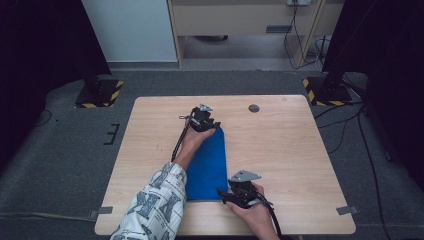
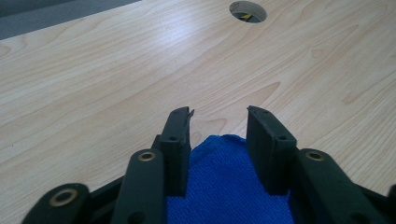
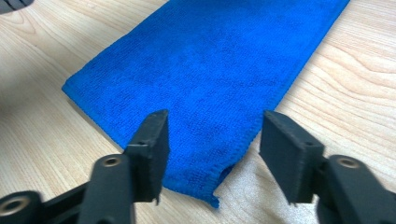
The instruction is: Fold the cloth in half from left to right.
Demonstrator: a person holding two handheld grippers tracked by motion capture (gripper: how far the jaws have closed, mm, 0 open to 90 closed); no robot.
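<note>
1. Right tool (image 1: 226, 196) sits nearest the camera, at the near right corner of the cloth (image 1: 207, 165); its jaws stand apart on either side of that corner, pressing on nothing.
2. Blue and folded into a long strip, the cloth lies flat on the counter (image 1: 280, 150), running from the near edge toward the middle.
3. I judge it light, soft and limp (a pile fabric, by the look): it will sag and drag, not slide stiffly, so corners or hemmed edges are the best places to pinch.
4. Left tool (image 1: 212, 128) rests at the far end, released, with the cloth's tip (image 2: 224, 140) between its parted jaws.
5. Beyond it, a round hole (image 1: 254, 108) is cut in the counter.
</note>
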